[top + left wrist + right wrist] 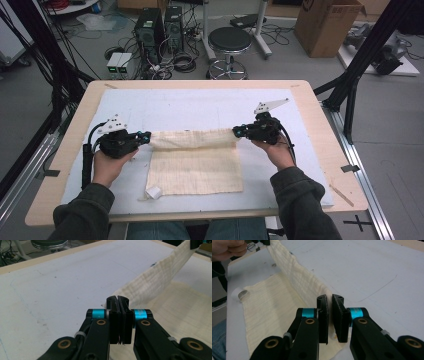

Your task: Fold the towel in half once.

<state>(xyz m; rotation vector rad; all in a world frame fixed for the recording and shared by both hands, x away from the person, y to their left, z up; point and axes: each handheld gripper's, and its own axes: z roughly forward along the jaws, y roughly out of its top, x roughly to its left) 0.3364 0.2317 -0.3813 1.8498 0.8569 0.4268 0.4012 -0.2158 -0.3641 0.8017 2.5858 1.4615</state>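
A cream ribbed cloth lies on the white mat, with its far edge lifted into a taut band between my two grippers. My left gripper is shut on the far left corner; in the left gripper view its jaws pinch the cloth, which stretches away to the upper right. On the far right corner my right gripper is shut; in the right gripper view its jaws hold the cloth, which runs up to the other gripper at the upper left. A white label sticks out at the near left corner.
The white mat covers most of the wooden table. Beyond the table stand a black stool, computer towers with cables, and a cardboard box. Black frame posts rise at both sides.
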